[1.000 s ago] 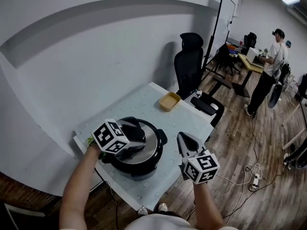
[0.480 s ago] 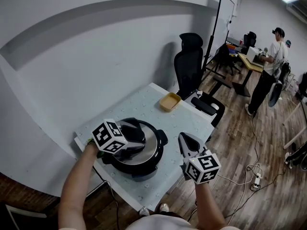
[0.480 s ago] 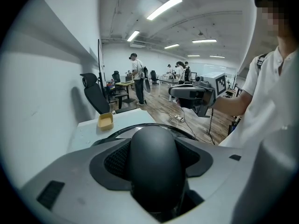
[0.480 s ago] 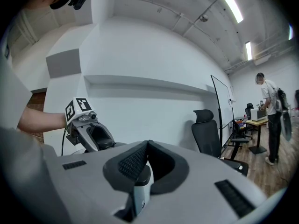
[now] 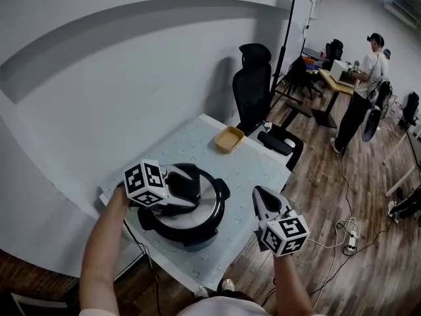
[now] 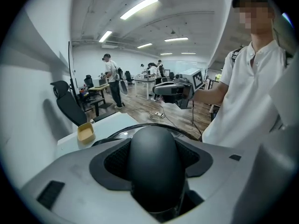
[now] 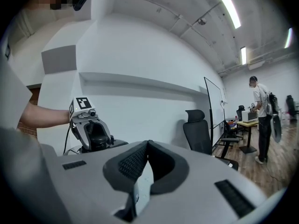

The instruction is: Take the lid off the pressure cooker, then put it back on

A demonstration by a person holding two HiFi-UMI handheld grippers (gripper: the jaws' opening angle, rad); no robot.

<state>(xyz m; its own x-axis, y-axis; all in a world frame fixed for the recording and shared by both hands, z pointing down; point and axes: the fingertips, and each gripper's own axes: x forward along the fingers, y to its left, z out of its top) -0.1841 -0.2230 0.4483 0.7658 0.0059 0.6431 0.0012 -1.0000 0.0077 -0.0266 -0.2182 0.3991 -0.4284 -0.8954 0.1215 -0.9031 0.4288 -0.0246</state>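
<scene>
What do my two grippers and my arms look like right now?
The left gripper and right gripper are light grey handheld shells with black textured pads. Each carries a white cube printed with black square markers. The person wears a white short-sleeved shirt, forearms uncovered.

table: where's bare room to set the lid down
Bare: stretch between pressure cooker and yellow dish, and the strip right of the cooker to the table edge. Crowded: the near left corner, where the left gripper grips the lid handle.
</scene>
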